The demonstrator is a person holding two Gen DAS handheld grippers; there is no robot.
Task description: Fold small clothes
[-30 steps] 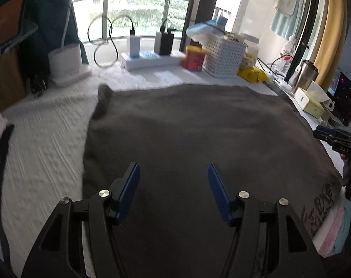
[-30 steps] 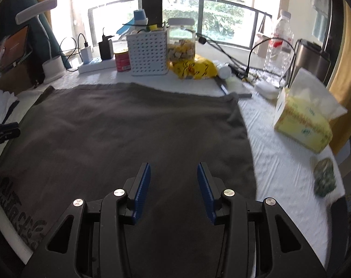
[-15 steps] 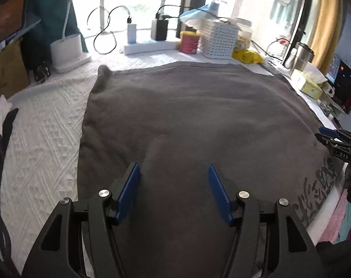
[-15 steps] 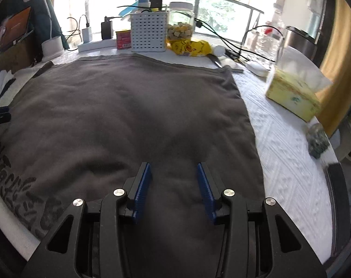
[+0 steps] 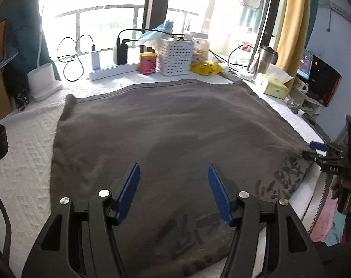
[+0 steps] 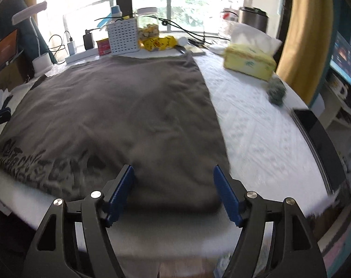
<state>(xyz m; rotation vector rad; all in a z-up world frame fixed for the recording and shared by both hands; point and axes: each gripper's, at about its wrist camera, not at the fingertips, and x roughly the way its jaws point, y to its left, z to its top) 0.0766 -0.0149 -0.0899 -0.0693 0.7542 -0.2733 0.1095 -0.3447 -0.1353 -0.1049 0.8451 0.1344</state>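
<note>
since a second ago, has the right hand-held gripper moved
Yes. The right hand-held gripper pulled back toward the near edge of the grey garment, away from the white basket, its jaws just opening, empty.

1. A dark grey cotton garment (image 5: pixel 175 125) is printed with pale lettering near its front edge.
2. The white embossed cloth (image 6: pixel 256 120) on the counter is patterned with raised diamonds.
3. Blue ribbed pads (image 6: pixel 226 194) are carried on the black right tool (image 6: pixel 173 193).
4. A white perforated basket (image 5: pixel 175 56) is seen.

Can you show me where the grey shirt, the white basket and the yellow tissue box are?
Shirt (image 5: pixel 166 125): left wrist view, middle of the flat cloth.
Basket (image 5: pixel 175 56): left wrist view, its perforated front wall.
Tissue box (image 6: pixel 249 63): right wrist view, its yellow side.
</note>
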